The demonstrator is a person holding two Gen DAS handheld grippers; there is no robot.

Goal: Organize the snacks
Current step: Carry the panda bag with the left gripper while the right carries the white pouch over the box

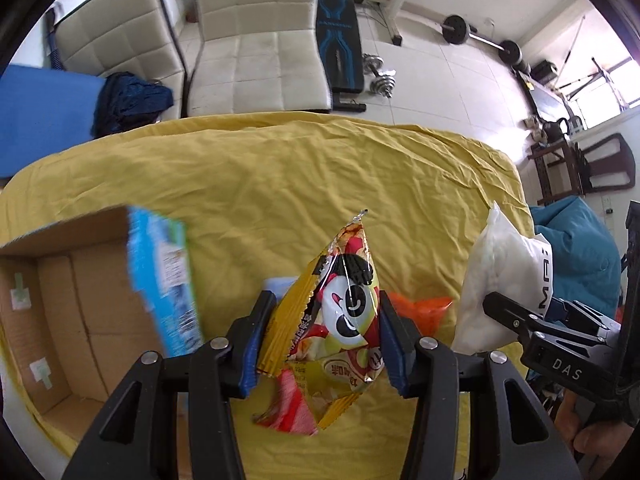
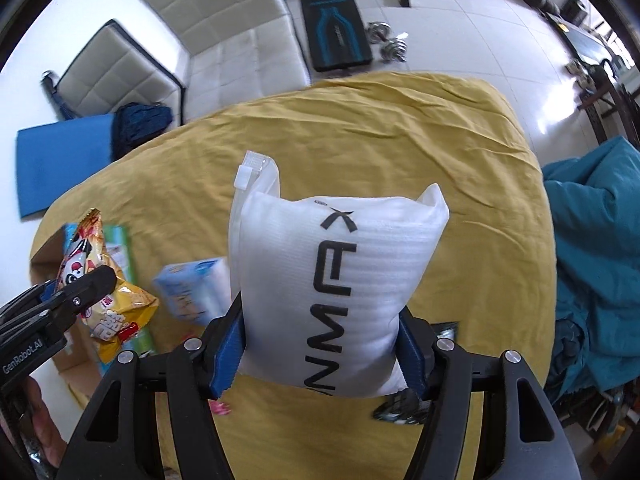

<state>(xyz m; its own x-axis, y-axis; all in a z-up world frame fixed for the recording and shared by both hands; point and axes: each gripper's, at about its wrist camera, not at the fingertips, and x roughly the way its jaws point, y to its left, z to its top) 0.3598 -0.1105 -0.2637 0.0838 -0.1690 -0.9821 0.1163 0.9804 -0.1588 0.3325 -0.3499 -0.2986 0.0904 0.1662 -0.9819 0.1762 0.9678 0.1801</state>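
My left gripper (image 1: 326,332) is shut on a yellow and red panda snack bag (image 1: 340,320), held above the yellow cloth; the same panda snack bag (image 2: 92,280) shows at the left of the right wrist view. My right gripper (image 2: 320,344) is shut on a white foam pouch (image 2: 332,280) with black lettering, also lifted off the cloth; the white pouch (image 1: 500,280) appears right of the panda bag. An open cardboard box (image 1: 60,320) lies at the left with a blue snack packet (image 1: 164,280) at its rim.
A yellow cloth (image 1: 280,176) covers the table. A light blue packet (image 2: 192,292), a small pink item (image 2: 222,408) and a dark packet (image 2: 400,404) lie on it. An orange wrapper (image 1: 424,312) lies behind the left fingers. White chairs (image 1: 260,40) stand beyond the far edge.
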